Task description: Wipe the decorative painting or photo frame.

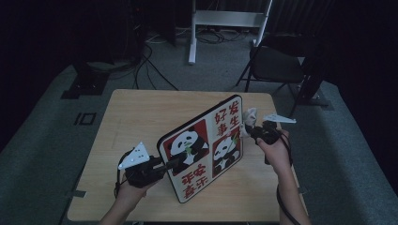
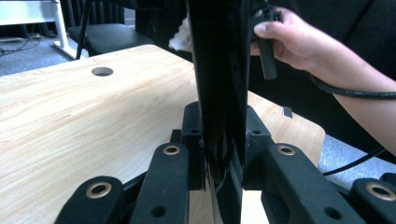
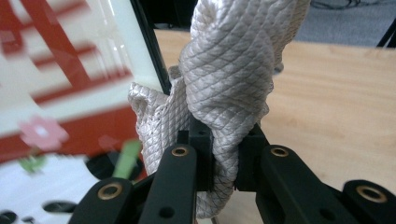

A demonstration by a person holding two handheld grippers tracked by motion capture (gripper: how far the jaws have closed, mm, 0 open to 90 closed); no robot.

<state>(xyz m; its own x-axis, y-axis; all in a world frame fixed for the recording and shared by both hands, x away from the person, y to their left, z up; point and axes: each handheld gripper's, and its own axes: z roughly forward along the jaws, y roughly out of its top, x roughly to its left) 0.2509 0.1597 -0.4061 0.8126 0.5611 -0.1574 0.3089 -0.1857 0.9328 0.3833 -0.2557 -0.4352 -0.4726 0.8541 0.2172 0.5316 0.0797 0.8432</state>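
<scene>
A black-edged board [image 1: 206, 145] printed with pandas and red characters stands tilted on edge on the wooden table [image 1: 141, 112]. My left gripper [image 1: 174, 164] is shut on the board's left edge; in the left gripper view the dark board edge [image 2: 222, 70] rises between the jaws of the left gripper [image 2: 224, 140]. My right gripper [image 1: 248, 133] is shut on a bunched white cloth [image 1: 249, 117] at the board's upper right side. In the right gripper view the quilted cloth [image 3: 229, 70] is pinched by the right gripper [image 3: 224, 154], and it rests against the board's printed face [image 3: 70, 93].
A black folding chair [image 1: 277, 65] stands beyond the table's far right corner. A white stand [image 1: 225, 21] and cables lie on the floor behind. The table has a round hole [image 2: 102, 71] in its top. The person's right hand [image 2: 294, 42] shows past the board.
</scene>
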